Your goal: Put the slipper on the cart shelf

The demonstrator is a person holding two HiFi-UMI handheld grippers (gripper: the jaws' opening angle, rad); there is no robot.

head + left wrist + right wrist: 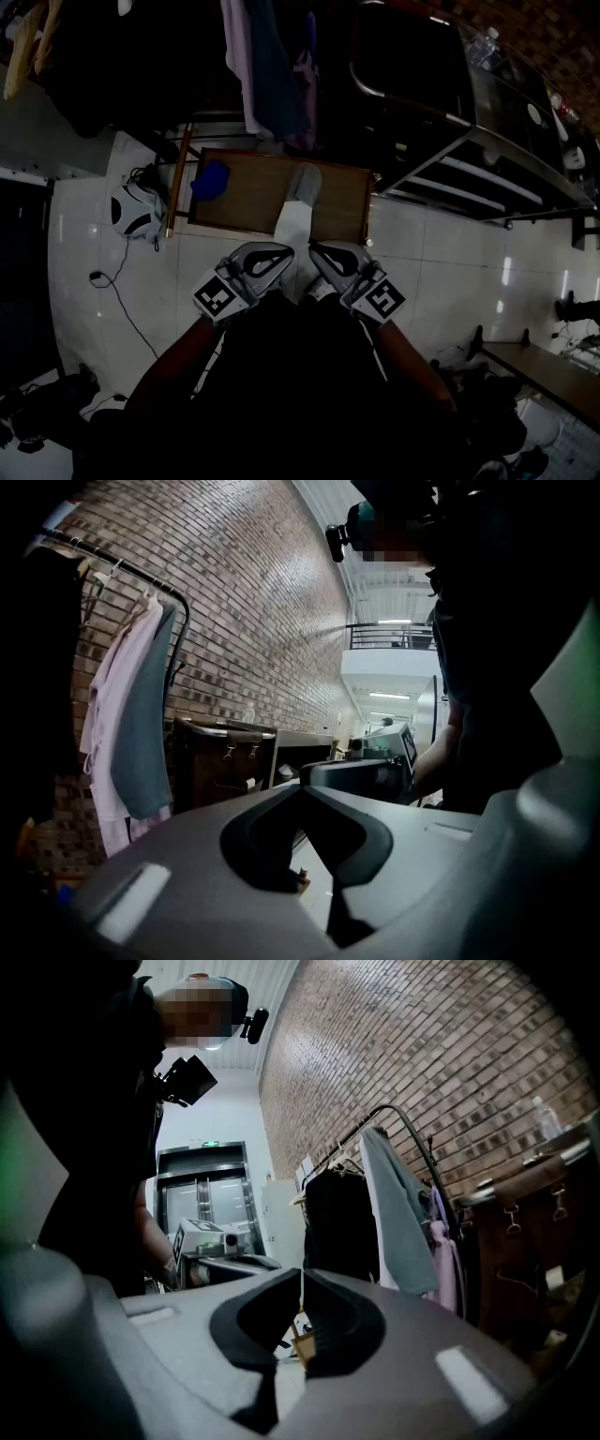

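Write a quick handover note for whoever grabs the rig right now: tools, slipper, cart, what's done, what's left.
Left tool: shut, empty, held close to the body.
Right tool: shut, empty, right beside the left.
Slipper: grey-and-white, lying on the low brown table ahead of both tools, not touched.
Blue item: at the table's left end; too dark to identify.
Cart: right of the table.
Done: nothing yet.
Left: grasp the slipper, carry it right, set it on a cart shelf.
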